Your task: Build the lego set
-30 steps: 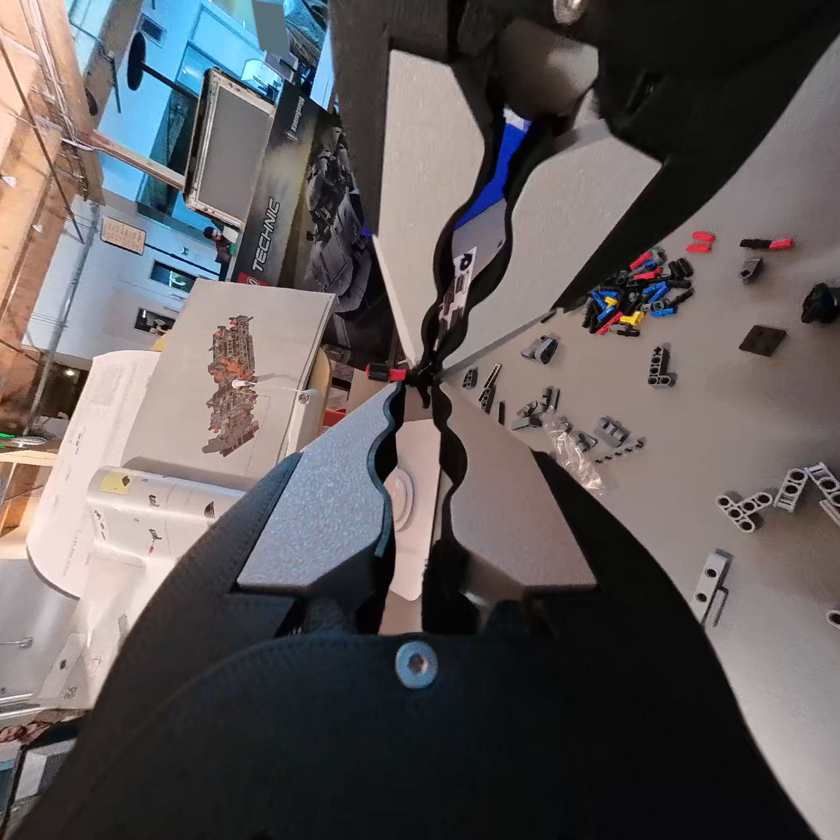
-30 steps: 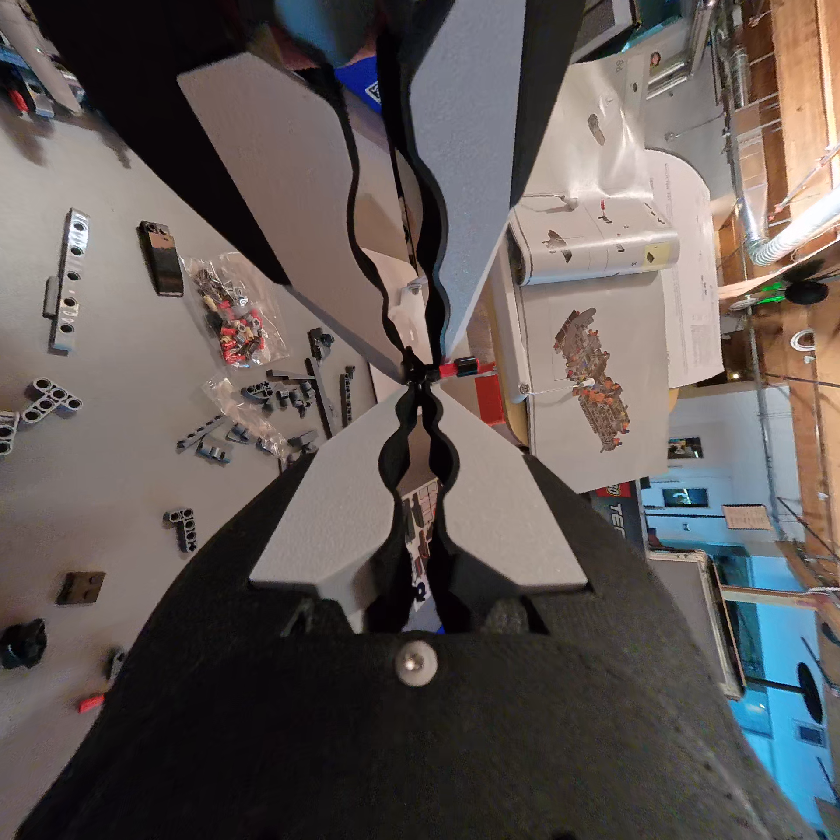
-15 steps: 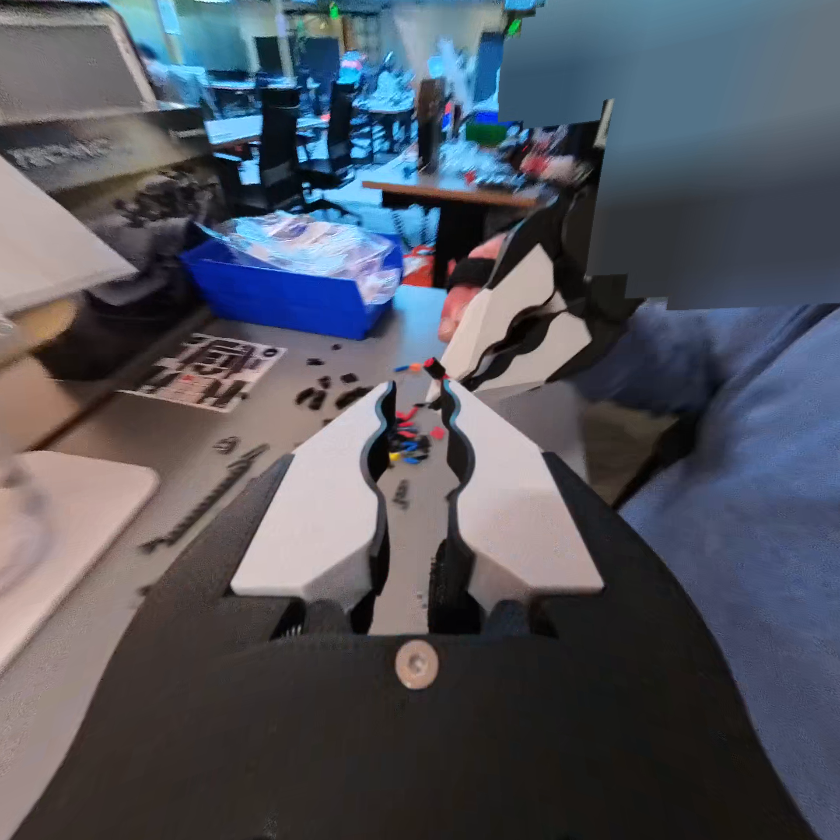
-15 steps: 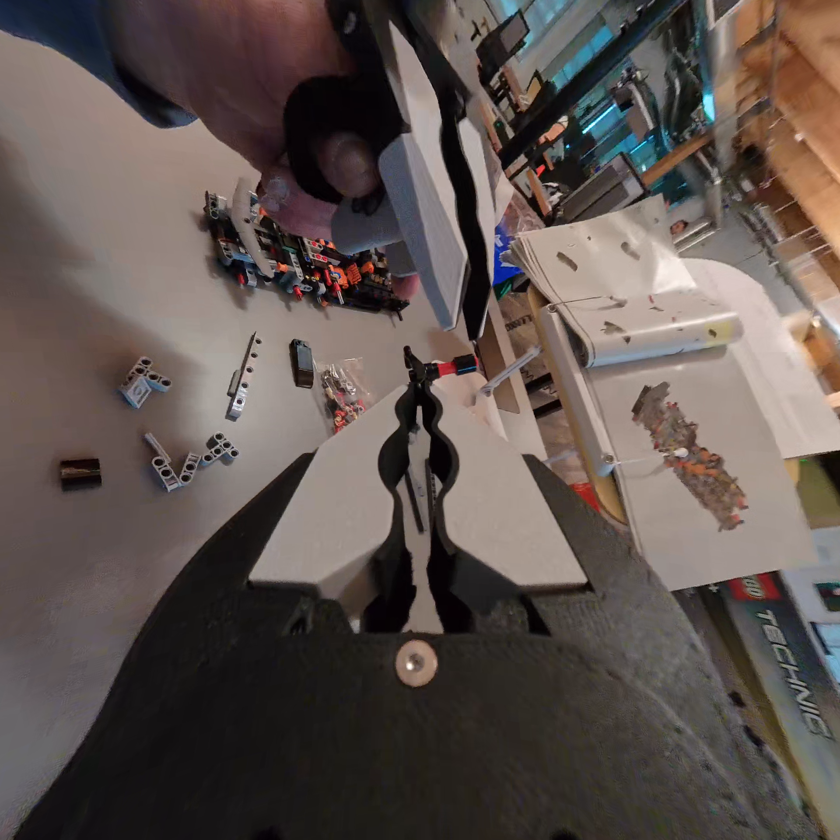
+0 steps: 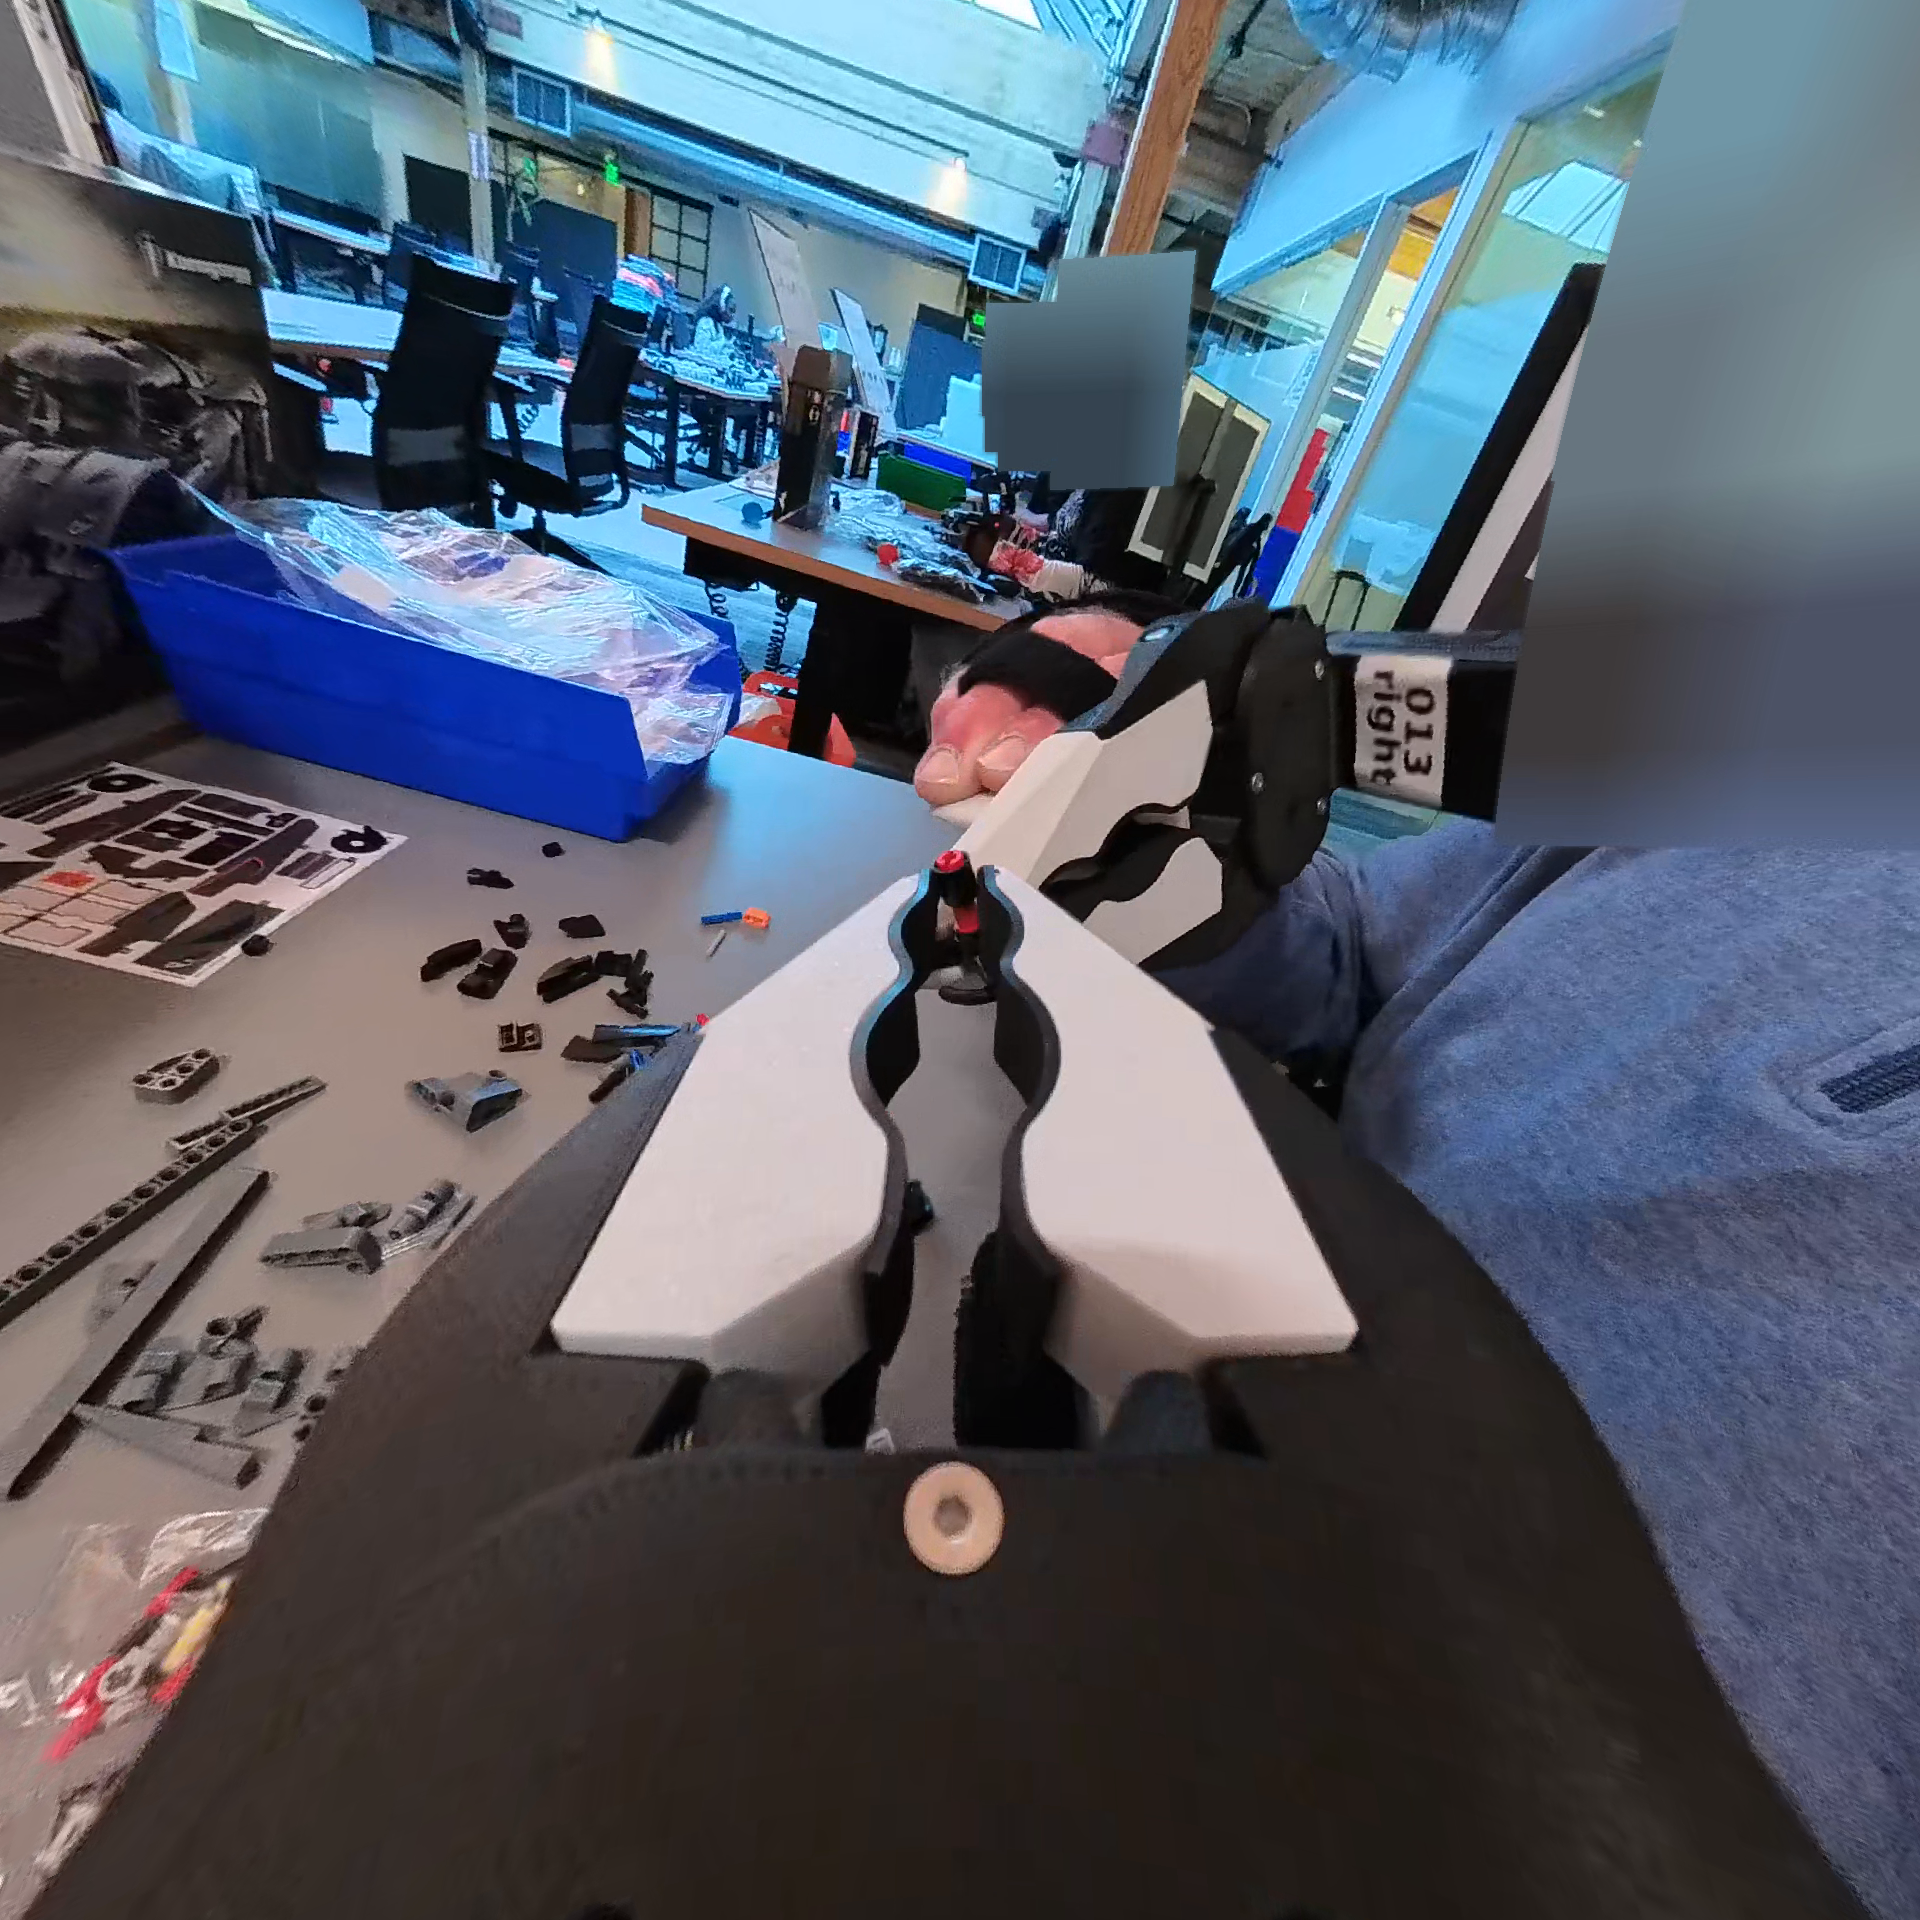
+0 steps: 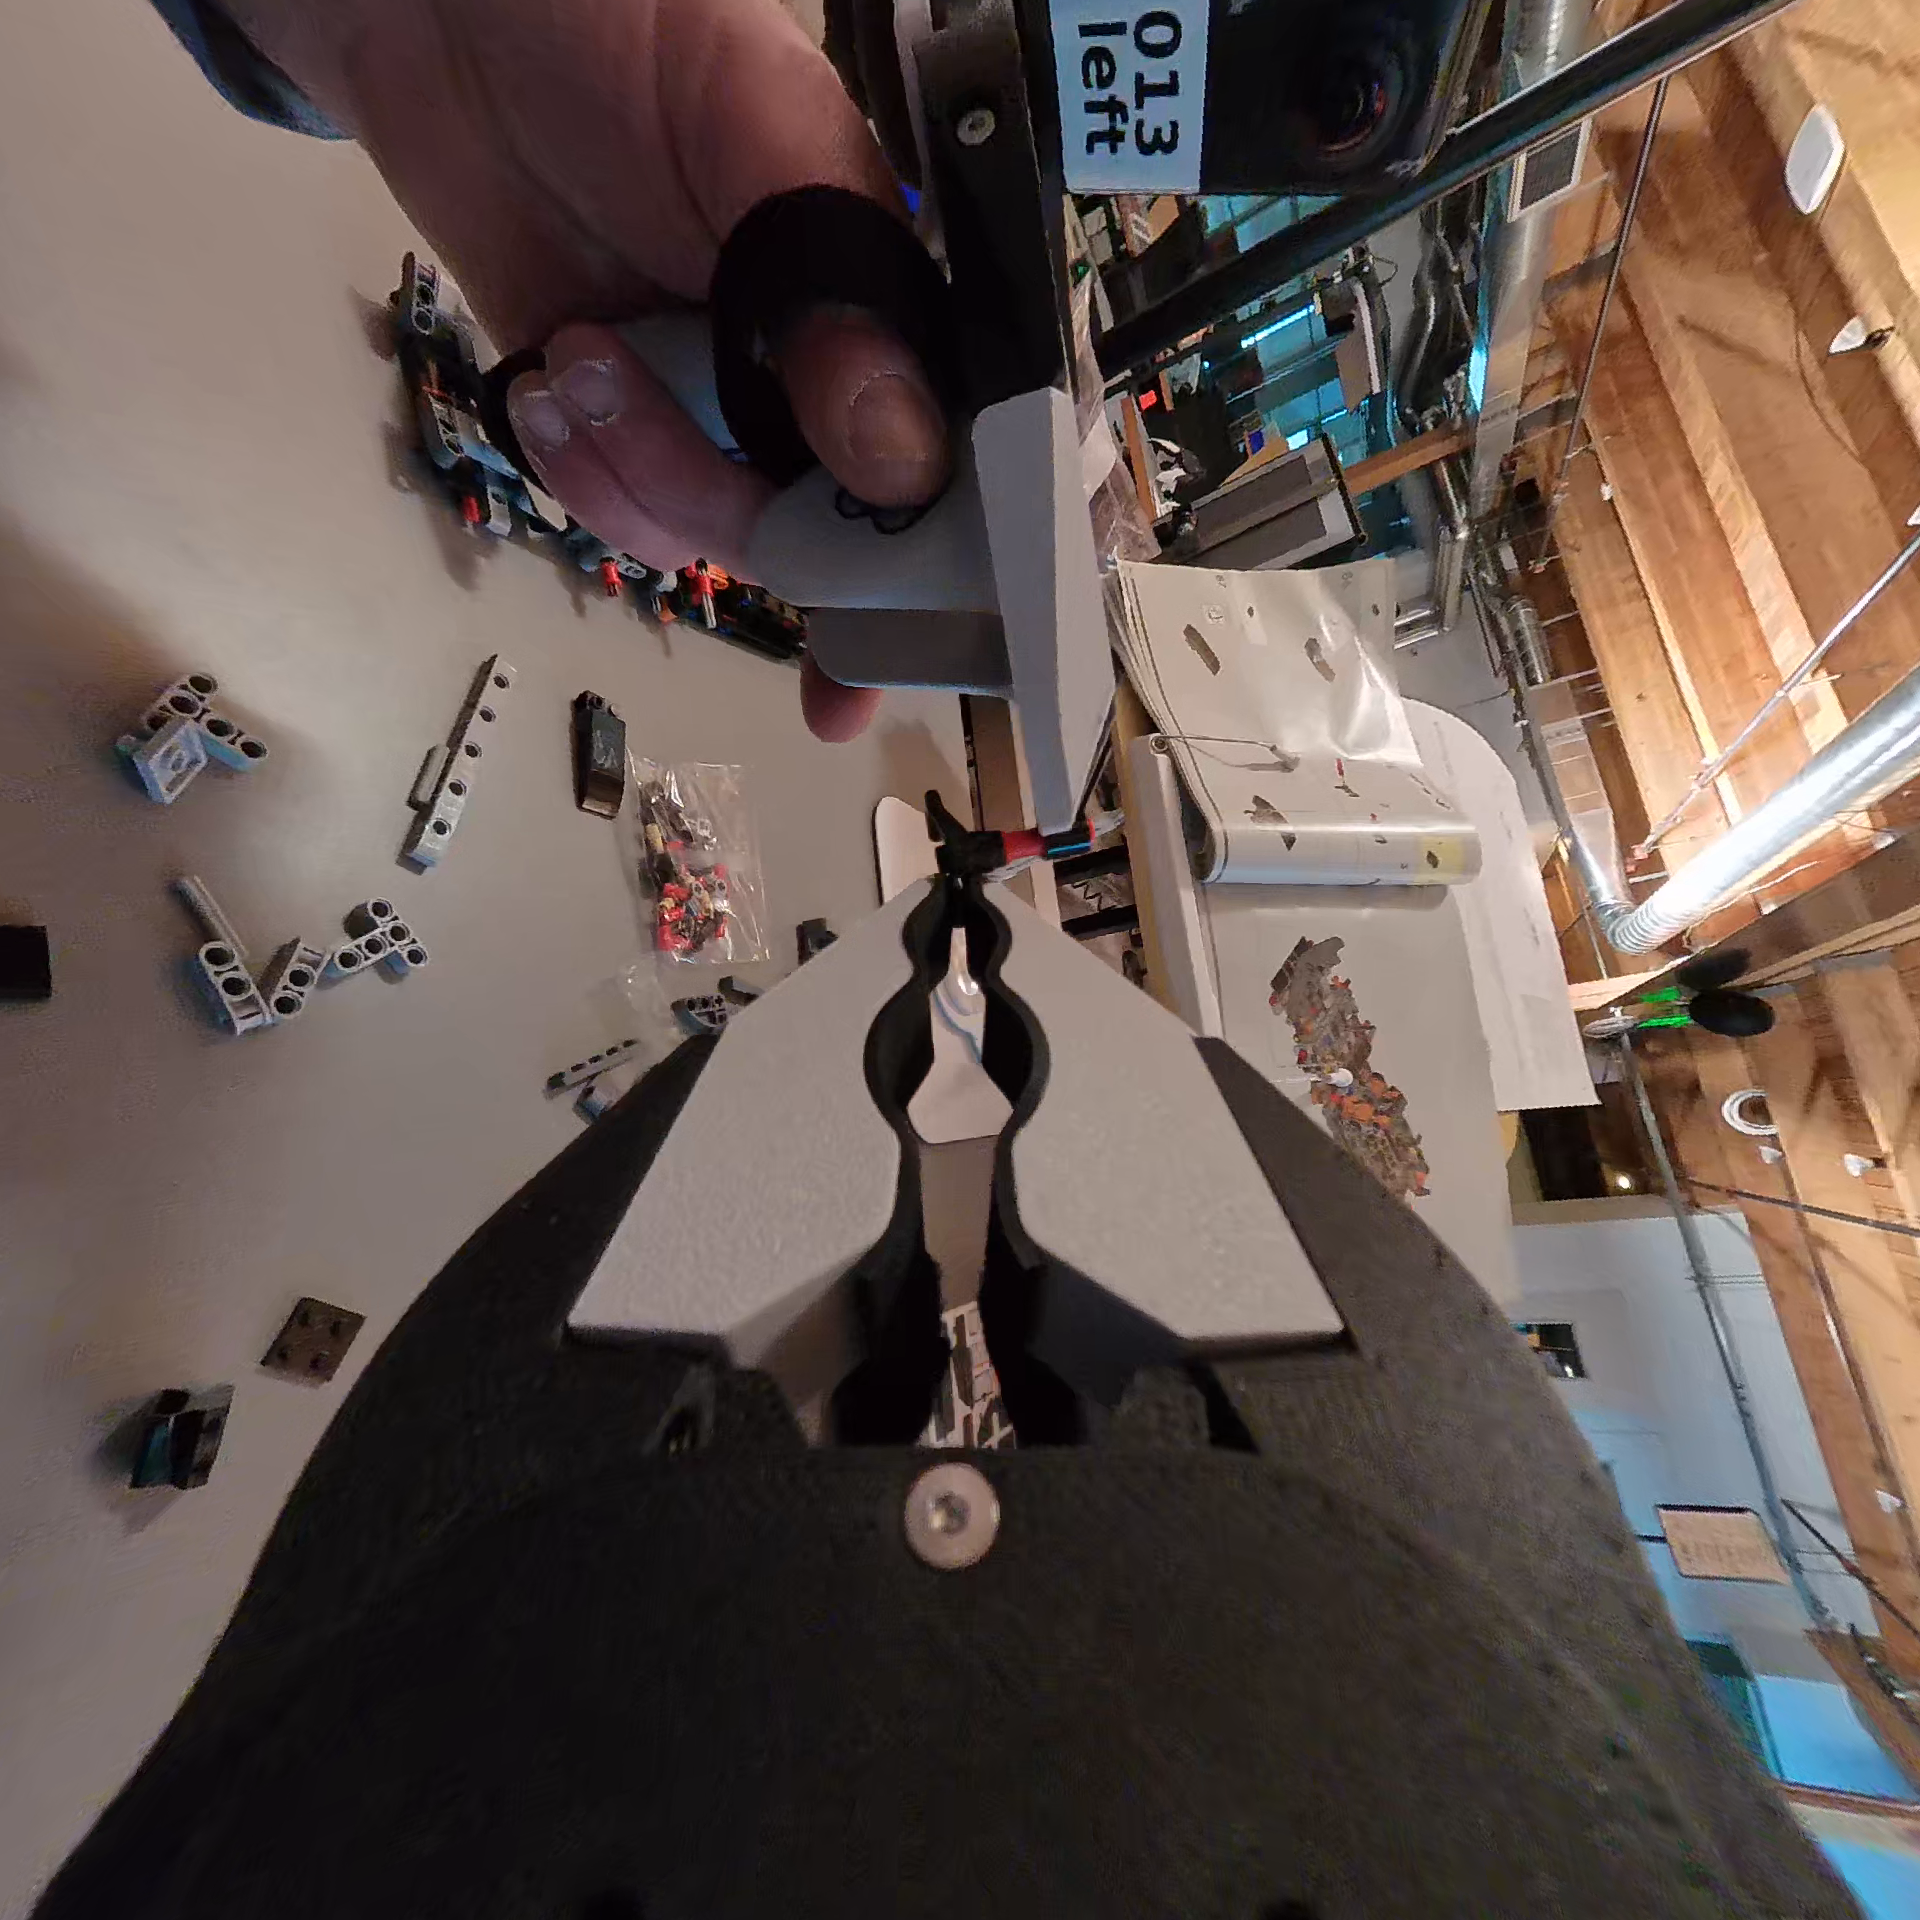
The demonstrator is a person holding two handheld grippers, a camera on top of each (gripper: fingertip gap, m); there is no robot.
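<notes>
A small black connector (image 6: 954,844) with a red pin (image 6: 1013,847) sticking out of it is held in the air between both grippers. My right gripper (image 6: 961,896) is shut on the black connector. My left gripper (image 5: 951,891) is shut on the red pin (image 5: 952,883), with the pin's red tip poking out above the fingertips. In the right wrist view the left gripper (image 6: 1060,810) comes down from above onto the pin's far end. In the left wrist view the right gripper (image 5: 997,831) reaches in from the right, just behind the pin.
A partly built model (image 6: 727,608) lies on the grey table (image 6: 208,1143) behind the left hand. There are loose grey beams (image 6: 281,961), a bag of small parts (image 6: 696,873), black pieces (image 5: 540,966), a sticker sheet (image 5: 156,873), a blue bin (image 5: 416,707) and an open instruction booklet (image 6: 1299,748). Left and right tips are no more than a few centimetres apart.
The left gripper let go of the pin and swung off it half a second ago. It has come back at a new angle and closed on the red pin. The right gripper has kept hold.
</notes>
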